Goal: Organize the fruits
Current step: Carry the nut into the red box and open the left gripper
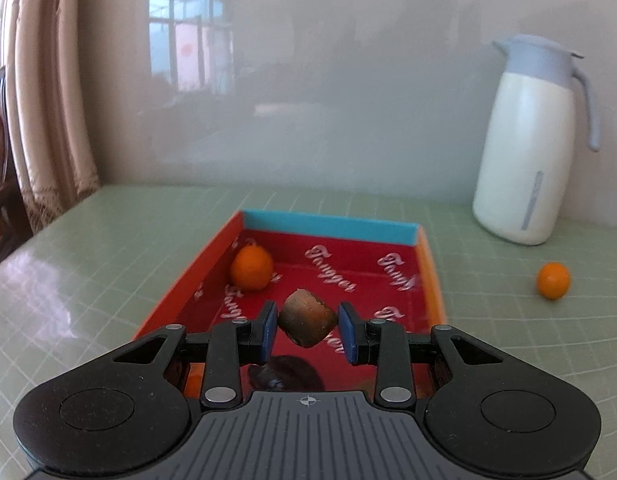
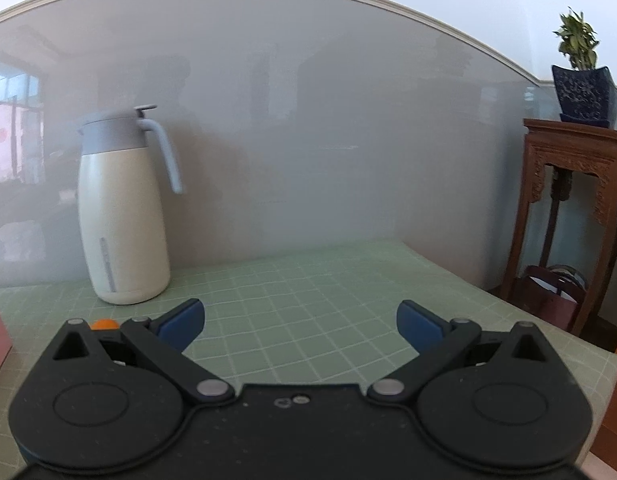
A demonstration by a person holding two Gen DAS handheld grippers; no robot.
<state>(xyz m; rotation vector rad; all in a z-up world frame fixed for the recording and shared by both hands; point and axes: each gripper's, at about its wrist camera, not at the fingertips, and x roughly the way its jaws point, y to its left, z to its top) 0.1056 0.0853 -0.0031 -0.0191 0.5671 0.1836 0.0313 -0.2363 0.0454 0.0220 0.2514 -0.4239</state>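
In the left wrist view my left gripper (image 1: 308,322) is shut on a small brown, rough-skinned fruit (image 1: 306,318) between its blue pads, held above the near half of a red tray (image 1: 432,268) with orange sides and a blue far wall. An orange fruit (image 1: 250,268) lies in the tray's far left corner. A dark round shape (image 1: 284,372) lies on the tray floor under the gripper, partly hidden. A second orange fruit (image 1: 552,280) sits on the table right of the tray. My right gripper (image 2: 300,320) stands open and empty over the table; that orange (image 2: 104,324) peeks from behind its left finger.
A white jug with a pale blue lid and handle (image 1: 528,140) (image 2: 124,208) stands against the grey wall at the back. The green gridded tablecloth (image 2: 308,292) ends at the right, where a carved wooden stand (image 2: 568,200) holds a potted plant (image 2: 580,80). A curtain (image 1: 48,100) hangs at left.
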